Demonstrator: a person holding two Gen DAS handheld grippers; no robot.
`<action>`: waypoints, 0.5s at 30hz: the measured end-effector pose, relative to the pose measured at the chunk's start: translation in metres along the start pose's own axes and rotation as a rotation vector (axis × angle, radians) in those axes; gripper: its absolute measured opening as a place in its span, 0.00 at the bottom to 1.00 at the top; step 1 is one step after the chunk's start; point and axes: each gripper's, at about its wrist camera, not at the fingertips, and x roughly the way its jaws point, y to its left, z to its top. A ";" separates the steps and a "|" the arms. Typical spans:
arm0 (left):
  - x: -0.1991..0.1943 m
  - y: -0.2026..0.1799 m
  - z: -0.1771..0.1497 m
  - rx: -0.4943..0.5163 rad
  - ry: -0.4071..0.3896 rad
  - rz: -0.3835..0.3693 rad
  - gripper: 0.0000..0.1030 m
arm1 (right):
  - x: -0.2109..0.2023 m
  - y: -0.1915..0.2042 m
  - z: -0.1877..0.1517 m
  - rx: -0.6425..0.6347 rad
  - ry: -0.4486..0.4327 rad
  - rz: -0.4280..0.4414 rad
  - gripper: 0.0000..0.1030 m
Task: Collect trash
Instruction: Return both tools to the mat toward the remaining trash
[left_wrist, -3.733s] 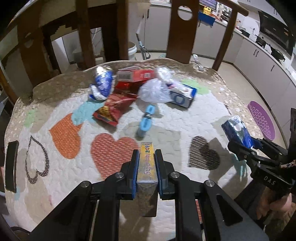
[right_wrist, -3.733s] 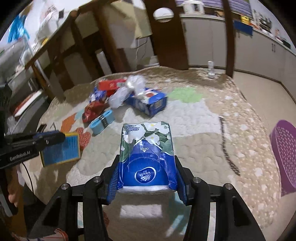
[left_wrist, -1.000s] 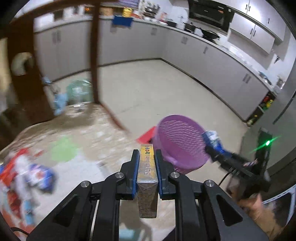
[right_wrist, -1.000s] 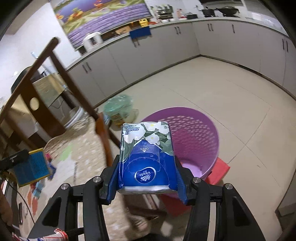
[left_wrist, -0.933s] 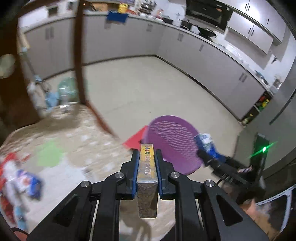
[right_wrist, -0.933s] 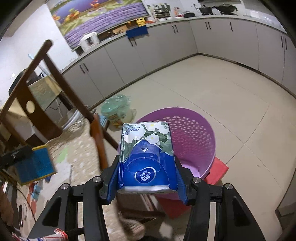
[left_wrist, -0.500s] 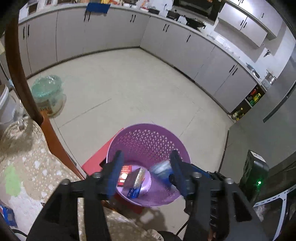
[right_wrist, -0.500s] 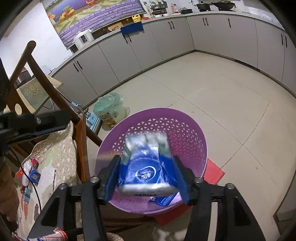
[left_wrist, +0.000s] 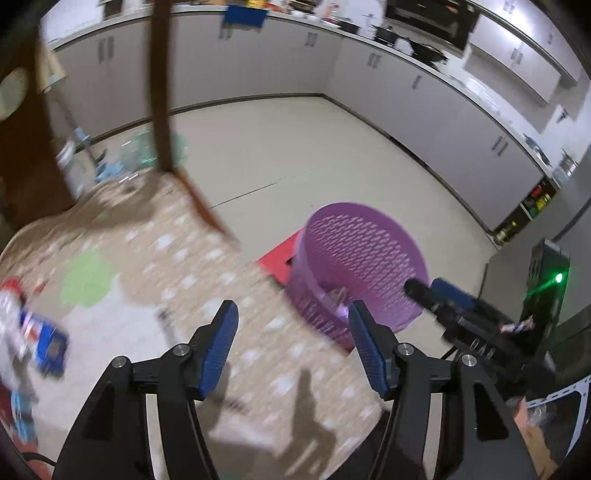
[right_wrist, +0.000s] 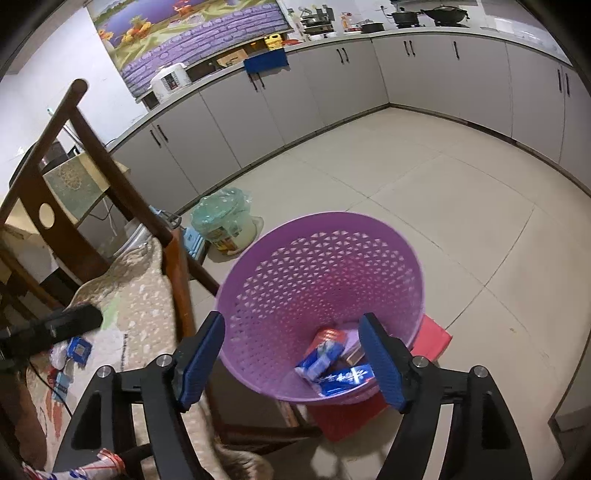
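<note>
Trash remains on the quilted surface (left_wrist: 155, 266) in the left wrist view: a blurred cluster of packets (left_wrist: 35, 332) lies at its left edge, well apart from the purple basket (left_wrist: 369, 258) standing on the floor past the right edge. The left hand-held gripper (left_wrist: 291, 350) hangs over the near right corner of the surface, its jaws opening with nothing between them. A second ago that gripper was clamped on a narrow yellow box; half a second ago the box was already lying in the basket. The other tool shows at the right, beside the basket rim.

Over in the right wrist view, the right hand-held gripper (right_wrist: 291, 358) sits just above the basket (right_wrist: 317, 266), jaws opening and empty. A second ago it held a blue tissue pack; now a blue pack (right_wrist: 321, 356) lies in the bottom with another blue wrapper (right_wrist: 345, 378) and a red carton (right_wrist: 327, 336). More small blue items (right_wrist: 77, 349) wait on the surface by its far edge.

I'd judge the leftover pieces light and soft: crinkly bags and thin cartons that crush easily and may slip. Pinch a bag across a bunched fold, a carton across its narrow sides
</note>
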 end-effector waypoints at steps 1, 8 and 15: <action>-0.006 0.008 -0.007 -0.012 -0.002 0.013 0.60 | 0.000 0.006 -0.001 -0.006 0.003 0.005 0.78; -0.059 0.087 -0.064 -0.103 -0.034 0.141 0.60 | 0.006 0.072 -0.016 -0.106 0.048 0.056 0.79; -0.120 0.191 -0.129 -0.283 -0.075 0.326 0.61 | 0.020 0.151 -0.040 -0.245 0.117 0.144 0.80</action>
